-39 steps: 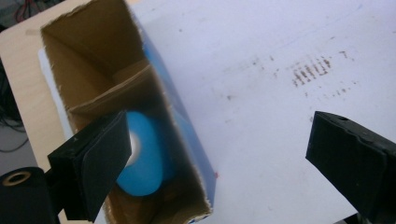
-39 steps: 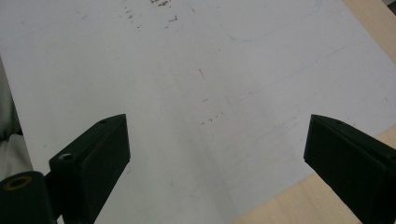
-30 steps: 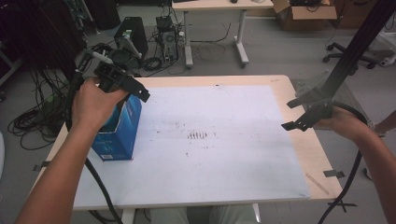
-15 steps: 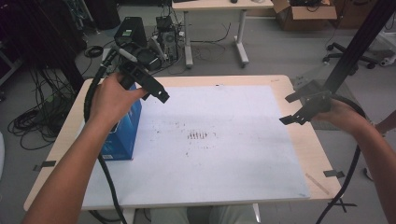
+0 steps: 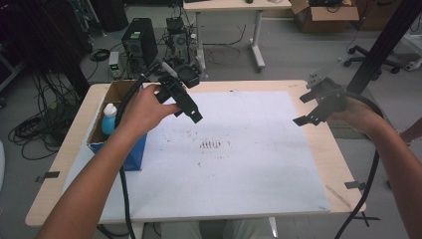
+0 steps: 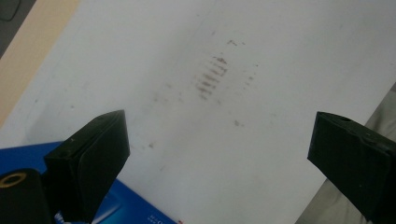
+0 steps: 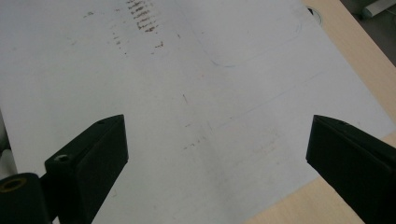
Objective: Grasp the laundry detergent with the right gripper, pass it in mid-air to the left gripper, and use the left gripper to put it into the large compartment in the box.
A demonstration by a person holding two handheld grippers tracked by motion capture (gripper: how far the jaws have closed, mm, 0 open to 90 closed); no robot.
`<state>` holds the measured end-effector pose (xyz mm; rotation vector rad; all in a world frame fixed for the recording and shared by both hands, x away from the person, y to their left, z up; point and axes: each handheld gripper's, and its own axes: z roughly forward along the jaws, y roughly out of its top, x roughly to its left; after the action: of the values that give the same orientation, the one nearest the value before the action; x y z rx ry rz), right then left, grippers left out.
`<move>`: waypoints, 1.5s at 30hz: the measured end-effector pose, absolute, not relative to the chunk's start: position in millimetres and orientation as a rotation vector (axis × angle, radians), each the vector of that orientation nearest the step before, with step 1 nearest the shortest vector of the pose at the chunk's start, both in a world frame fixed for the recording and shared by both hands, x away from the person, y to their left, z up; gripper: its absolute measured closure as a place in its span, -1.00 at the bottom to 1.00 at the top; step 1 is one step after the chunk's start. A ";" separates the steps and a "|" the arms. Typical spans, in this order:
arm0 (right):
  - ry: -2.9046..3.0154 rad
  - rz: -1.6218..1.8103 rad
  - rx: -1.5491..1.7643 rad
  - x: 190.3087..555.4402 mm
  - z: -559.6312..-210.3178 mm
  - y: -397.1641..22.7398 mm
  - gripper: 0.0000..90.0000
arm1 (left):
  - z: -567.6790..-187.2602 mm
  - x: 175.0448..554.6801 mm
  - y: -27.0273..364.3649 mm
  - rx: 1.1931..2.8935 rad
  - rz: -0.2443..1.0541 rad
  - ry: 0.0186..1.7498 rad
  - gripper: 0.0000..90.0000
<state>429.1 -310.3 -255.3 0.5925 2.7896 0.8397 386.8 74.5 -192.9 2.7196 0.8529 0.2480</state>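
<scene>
The open blue box (image 5: 118,130) with a bottle (image 5: 109,118) inside sits at the table's left edge, just left of and below the left gripper (image 5: 185,99), whose jaws are spread and empty, while the equally spread right gripper (image 5: 318,107) hovers well apart at the far right.

You work at a light wooden table (image 5: 69,149) topped with a white sheet (image 5: 239,164), stained at its middle. Beyond the table's far edge the floor (image 5: 298,55) is grey, with a black computer tower (image 5: 139,45) and tangled cables (image 5: 30,134) off its far left corner. A second desk (image 5: 229,5) stands farther back, a cardboard box (image 5: 323,10) to its right, and an office chair base (image 5: 363,50) nearer the table's far right corner.
</scene>
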 end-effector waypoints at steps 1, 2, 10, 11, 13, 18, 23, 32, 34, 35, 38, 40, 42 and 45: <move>2.790 0.842 0.589 430.4 -255.0 -309.8 -0.88 | -194.6 386.4 72.0 2.730 0.244 0.833 -0.87; 2.790 0.840 0.593 431.3 -255.0 -309.2 -0.88 | -195.8 385.8 69.4 2.738 0.244 0.817 -0.87; 2.787 0.845 0.602 435.7 -255.4 -306.5 -0.88 | -199.4 384.3 58.4 2.759 0.224 0.727 -0.87; 2.787 0.842 0.603 436.1 -255.3 -306.0 -0.88 | -199.9 384.1 57.4 2.763 0.223 0.715 -0.87; 2.789 0.838 0.606 436.5 -254.6 -305.2 -0.88 | -200.3 383.5 55.2 2.767 0.224 0.687 -0.87; 2.785 0.837 0.605 437.4 -249.9 -304.0 -0.88 | -202.1 382.1 48.3 2.783 0.224 0.628 -0.87; 2.784 0.834 0.603 440.0 -247.5 -302.4 -0.88 | -204.5 380.3 40.5 2.806 0.235 0.573 -0.87; 2.793 0.822 0.608 445.1 -250.1 -304.9 -0.88 | -206.2 378.7 23.7 2.837 0.228 0.473 -0.87; 2.794 0.822 0.606 446.0 -249.9 -305.3 -0.88 | -204.8 377.8 21.3 2.837 0.233 0.456 -0.87; 2.791 0.828 0.607 446.2 -249.7 -305.7 -0.88 | -204.2 378.2 20.5 2.837 0.234 0.455 -0.86; 2.792 0.819 0.613 445.5 -249.7 -305.9 -0.88 | -203.0 378.9 19.5 2.836 0.235 0.458 -0.86; 2.797 0.814 0.605 444.1 -249.7 -305.5 -0.88 | -202.8 378.3 19.3 2.834 0.238 0.459 -0.86; 2.796 0.814 0.605 443.6 -249.3 -305.9 -0.88 | -202.6 377.3 19.1 2.833 0.242 0.455 -0.86; 2.791 0.817 0.613 443.4 -249.0 -306.2 -0.88 | -202.4 376.6 19.1 2.837 0.241 0.456 -0.86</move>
<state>443.4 -306.2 -249.0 0.6132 2.7914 0.8171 376.6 19.1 -202.4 2.8371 0.4560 0.2409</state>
